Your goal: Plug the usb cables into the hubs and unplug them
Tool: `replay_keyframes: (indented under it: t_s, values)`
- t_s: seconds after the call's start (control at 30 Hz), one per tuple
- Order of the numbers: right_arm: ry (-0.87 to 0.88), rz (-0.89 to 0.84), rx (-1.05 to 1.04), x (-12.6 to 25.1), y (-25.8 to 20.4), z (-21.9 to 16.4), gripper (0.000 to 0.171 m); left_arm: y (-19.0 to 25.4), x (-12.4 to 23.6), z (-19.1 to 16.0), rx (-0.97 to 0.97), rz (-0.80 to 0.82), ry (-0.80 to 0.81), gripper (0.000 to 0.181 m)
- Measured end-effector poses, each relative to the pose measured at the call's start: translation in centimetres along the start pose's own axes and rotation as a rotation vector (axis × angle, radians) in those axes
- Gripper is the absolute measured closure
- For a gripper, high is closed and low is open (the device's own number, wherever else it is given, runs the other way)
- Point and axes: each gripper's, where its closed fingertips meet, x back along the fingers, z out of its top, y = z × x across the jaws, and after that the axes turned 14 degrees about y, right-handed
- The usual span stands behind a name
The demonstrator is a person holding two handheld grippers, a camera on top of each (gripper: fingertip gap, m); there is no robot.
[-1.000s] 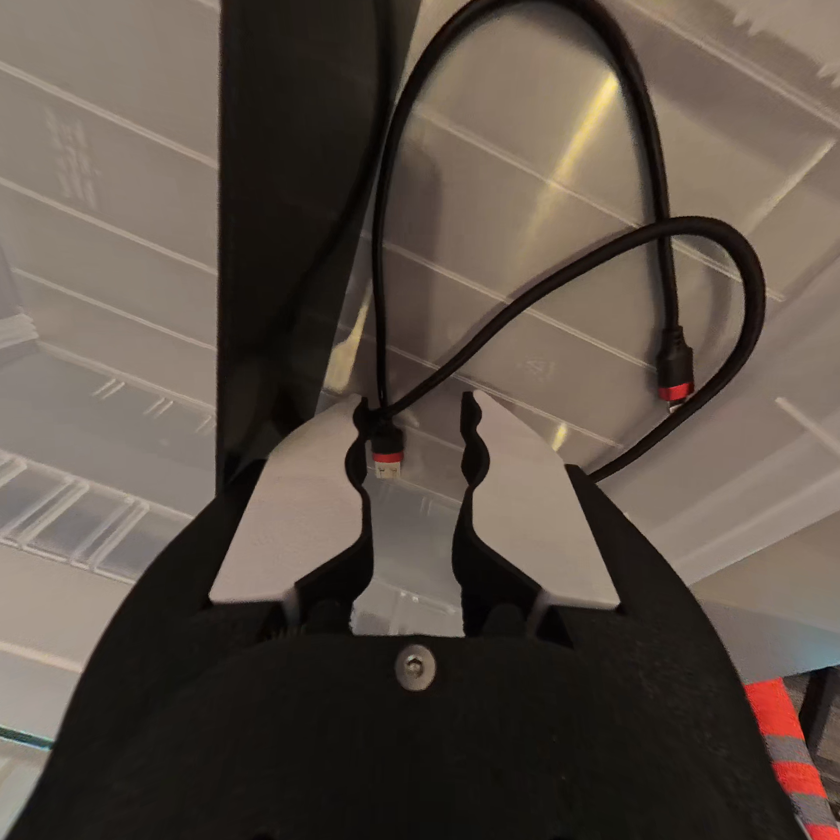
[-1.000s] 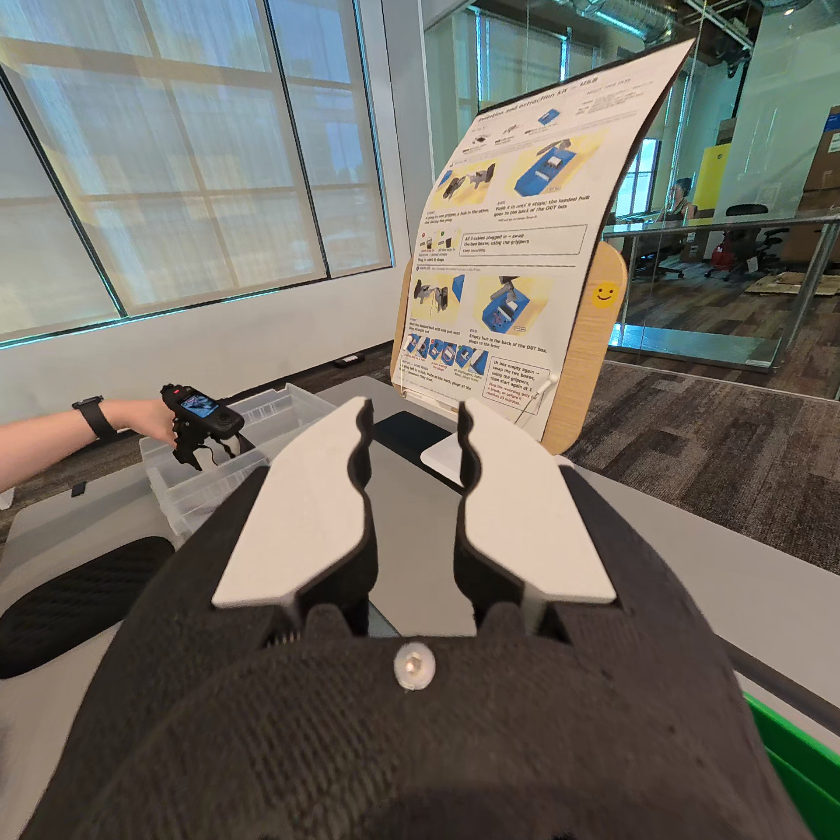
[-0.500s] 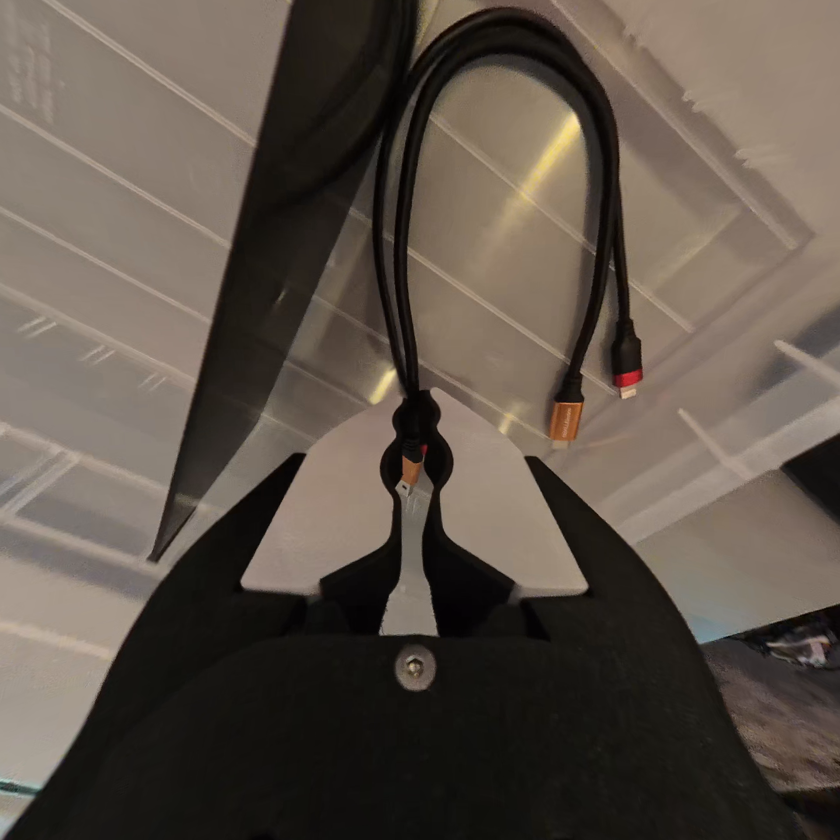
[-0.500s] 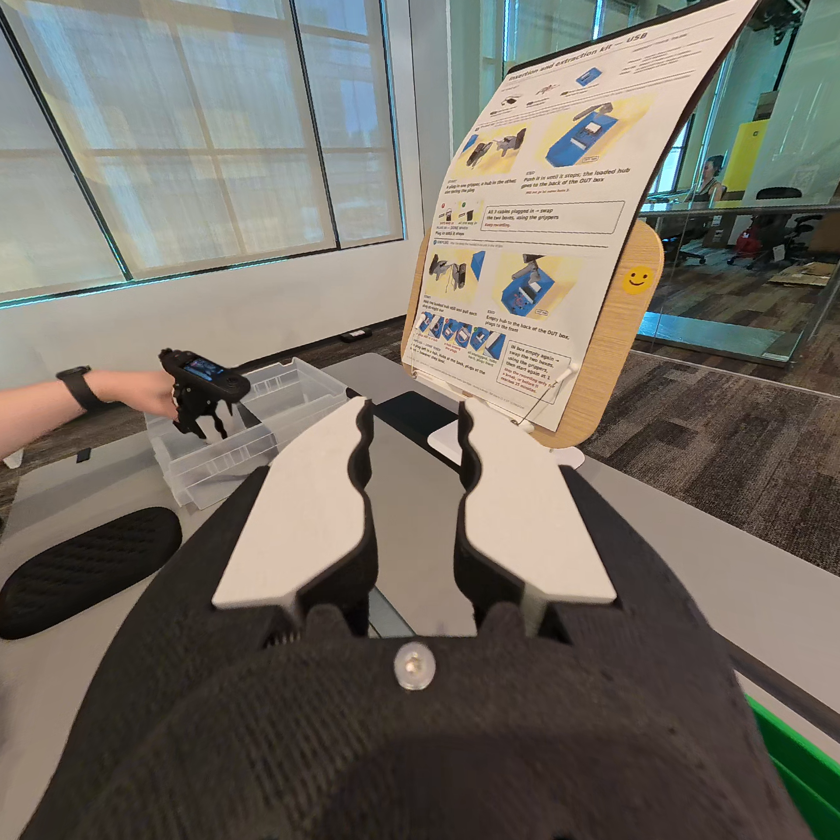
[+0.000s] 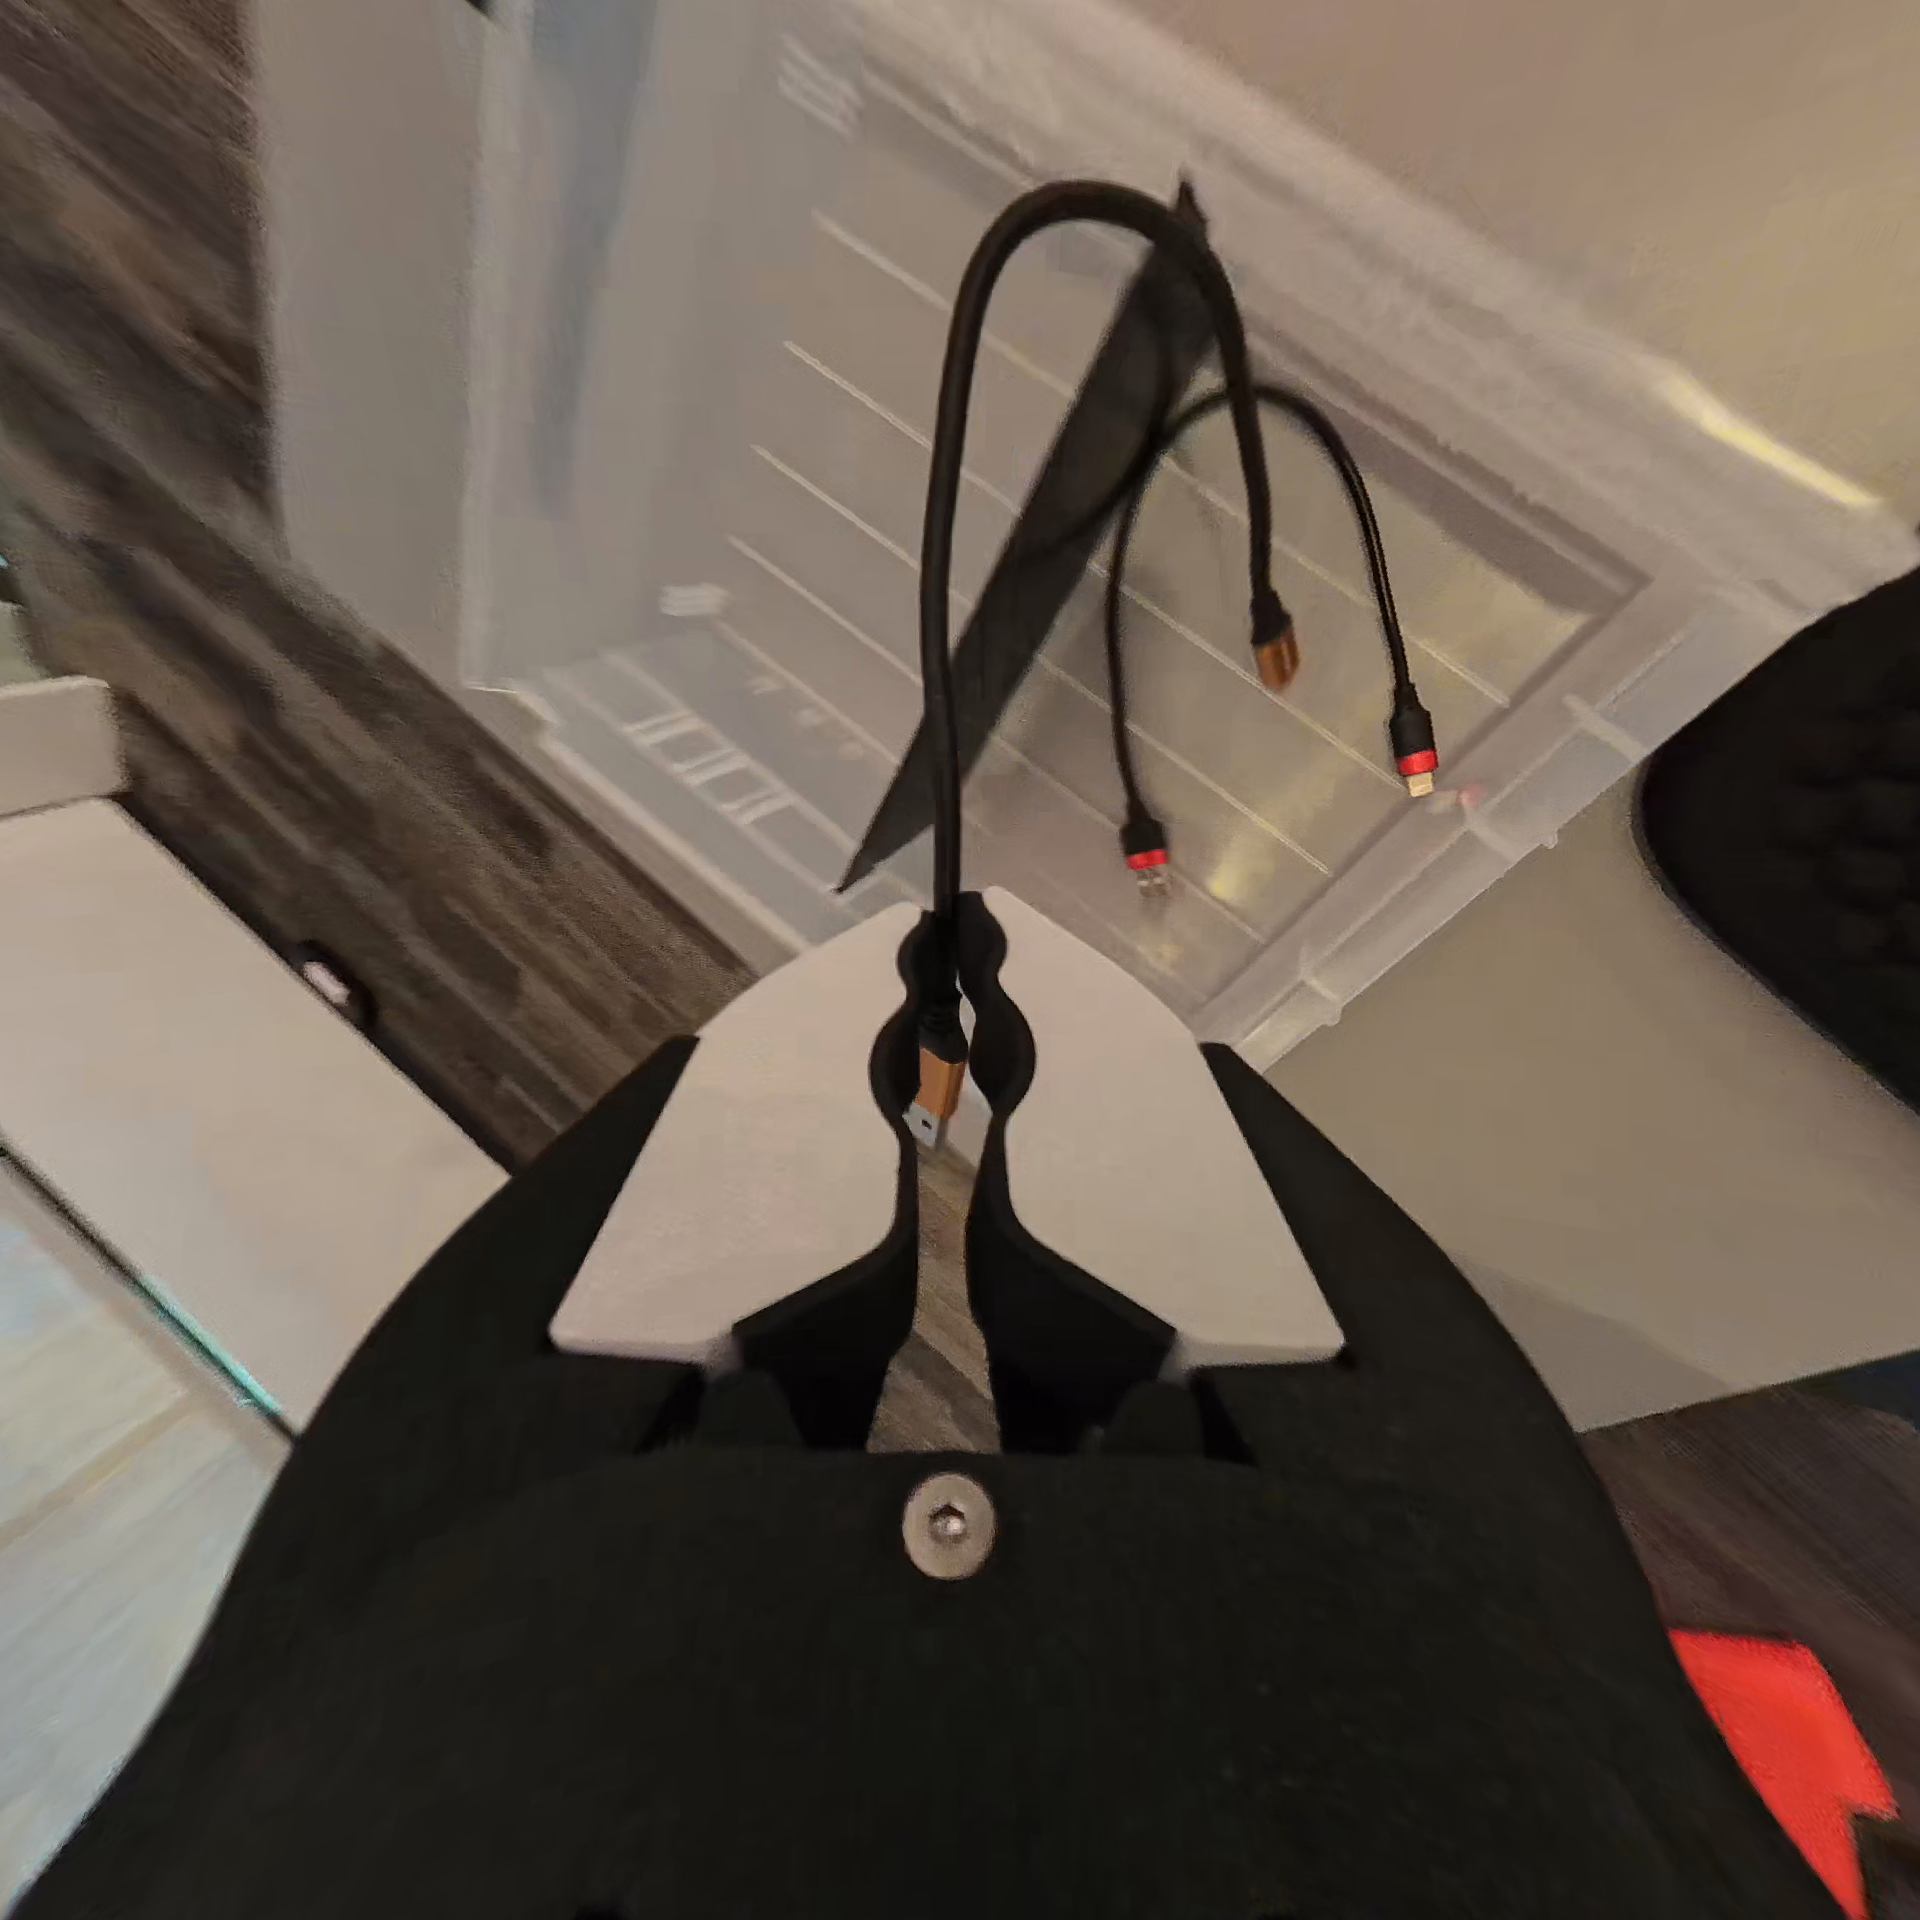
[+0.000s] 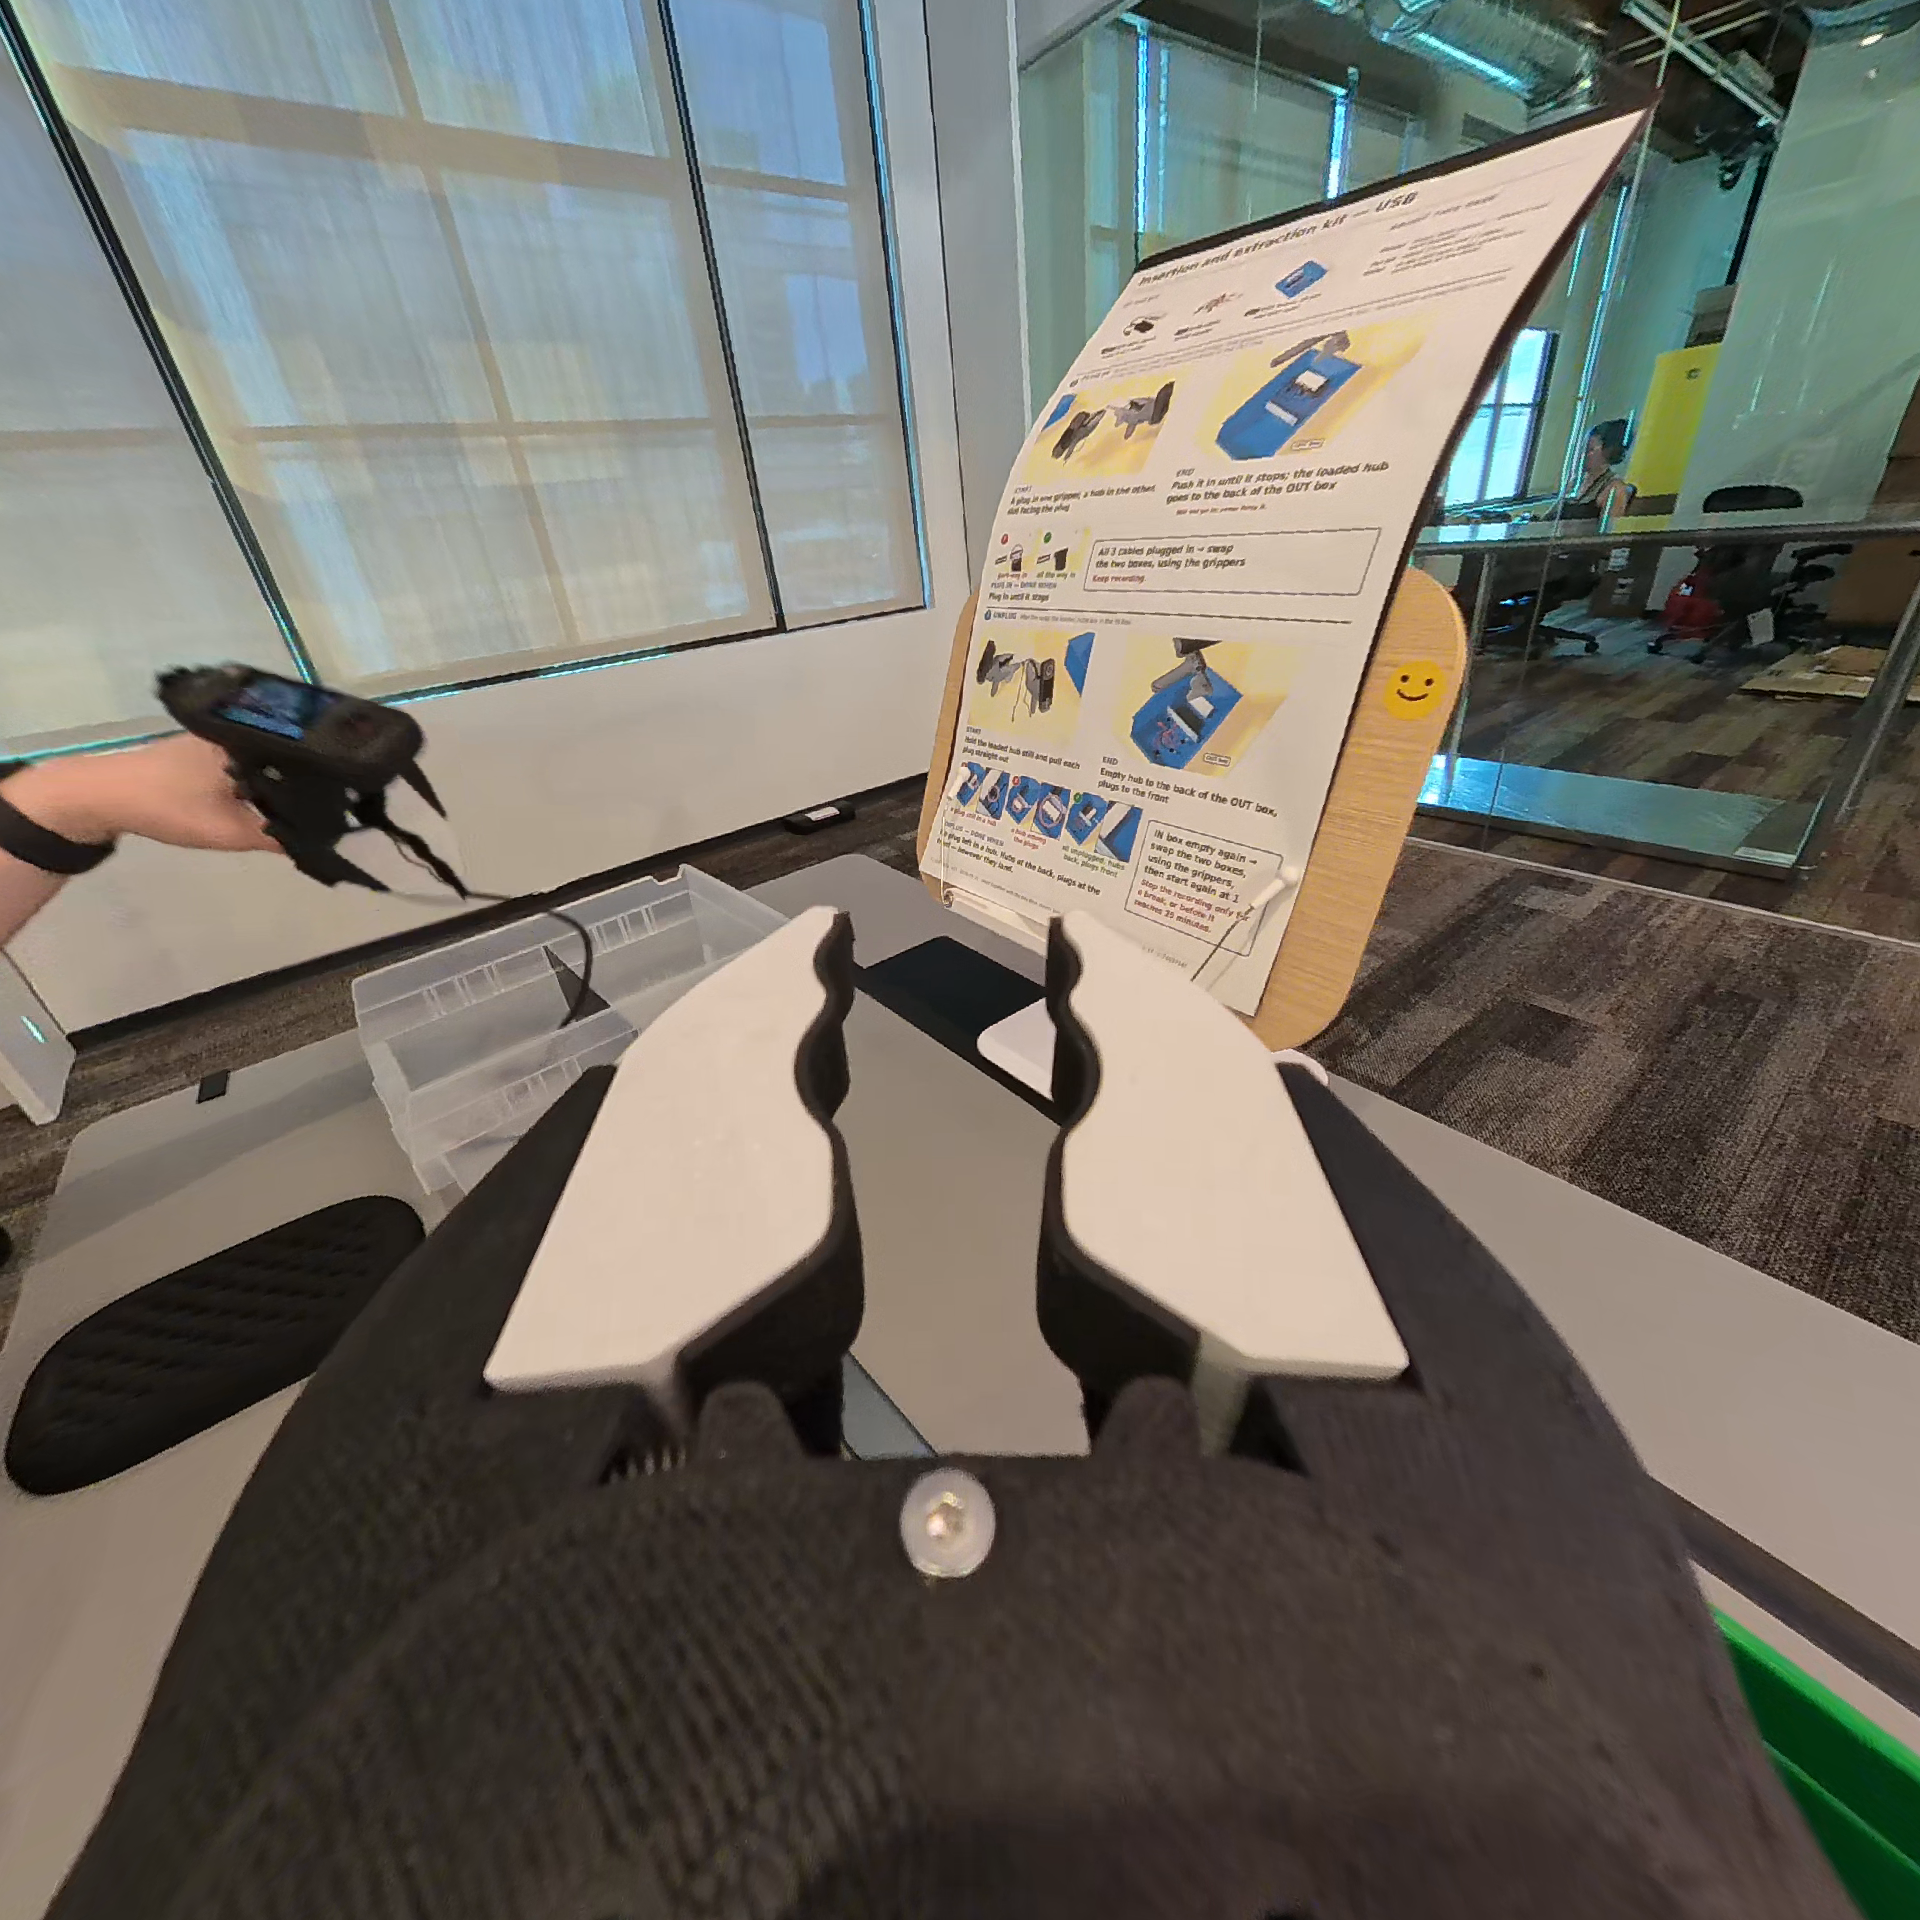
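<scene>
A: Left tongs [image 5: 951, 914] clamped tight on a black USB cable [image 5: 951, 582], pinched just behind its orange plug [image 5: 940, 1075], metal tip pointing back toward the camera.

B: Seen from the right wrist too — left tongs [image 6: 416, 862] up at nine o'clock, in a hand [image 6: 135, 800] with a dark wristband, blurred, above the clear bin [image 6: 499, 1008].

A: Rest of the cable?

B: Arching up to twelve o'clock, then falling toward two. Several loose ends hanging there: another orange plug [image 5: 1276, 655], a red-collared plug [image 5: 1415, 743] at three o'clock, a second red-collared one [image 5: 1146, 857] nearer the tongs. Which ends belong to which cable, hard to tell. All dangling over the clear bin [image 5: 1299, 582], none touching it as far as visible.

A: In the bin?

B: A dark flat sheet [image 5: 1049, 582] leaning inside, behind the cable. Black mesh pad [image 5: 1808, 862] at three o'clock, on the grey tabletop [image 5: 1558, 1195].

A: Right tongs [image 6: 951, 971]?

B: Parted to a moderate gap, gripping nothing, held above the grey tabletop [image 6: 1558, 1299]. Beyond, at one o'clock, an instruction sheet [image 6: 1226, 582] propped on a wooden stand [image 6: 1361, 862]. Black mesh pad [image 6: 208, 1330] at eight o'clock, a green edge [image 6: 1829, 1766] at five.

A: Hubs?

B: None to be made out in either view.
</scene>
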Motion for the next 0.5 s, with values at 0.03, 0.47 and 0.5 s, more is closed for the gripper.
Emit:
replay_keyframes:
  t_s: [0.03,0.47,0.5]
  values:
    - [0.002,-0.004,-0.002,0.1,0.1,0.1,0.135,-0.6,1.8,1.1,-0.014,0.038,0.027,0.177]
    - [0.038,0.000,-0.019,0.9,0.3,1.0,0.135,13.1,5.0,18.3,-0.276,-0.315,0.389,0.177]
    - [0.041,0.001,-0.023,1.0,0.4,1.0,0.135,14.8,3.1,19.2,-0.299,-0.353,0.378,0.177]
